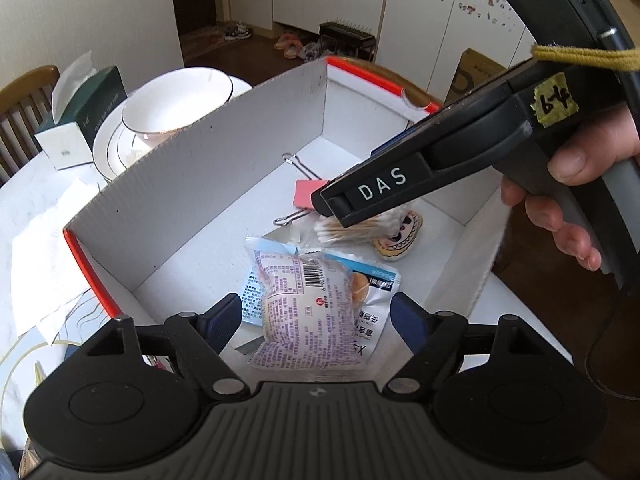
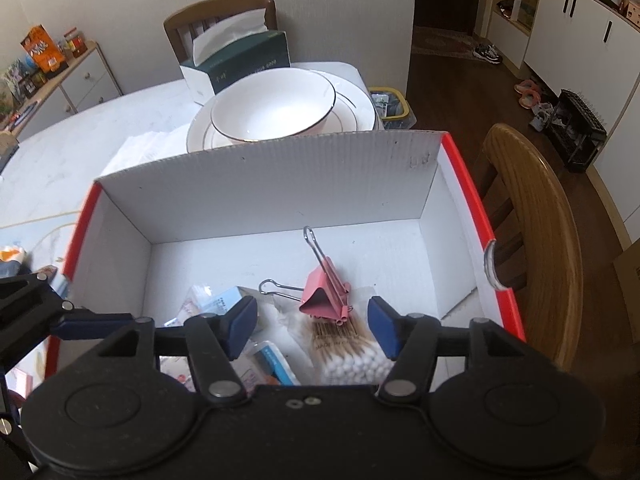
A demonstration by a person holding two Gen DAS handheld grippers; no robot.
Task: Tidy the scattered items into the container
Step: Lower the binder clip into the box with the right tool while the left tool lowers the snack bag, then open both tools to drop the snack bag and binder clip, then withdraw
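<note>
A white cardboard box [image 1: 224, 160] with red rims stands on the table; it also shows in the right wrist view [image 2: 280, 184]. Inside lie a pink binder clip [image 2: 326, 294], a pack of cotton swabs [image 2: 348, 352], a wrapped bun snack [image 1: 308, 312], a blue-and-white sachet [image 1: 376, 284] and a small patterned item [image 1: 400, 240]. My left gripper [image 1: 316, 318] is open above the bun, jaws either side, not touching. My right gripper [image 2: 312, 326] is open above the swabs and clip. It shows from the side in the left wrist view [image 1: 332, 208].
A white bowl [image 2: 272, 108] on plates and a green tissue box [image 2: 240, 60] stand behind the box. Loose paper [image 1: 44, 248] lies on the table left of the box. Wooden chairs [image 2: 536, 232] stand at the table's edges.
</note>
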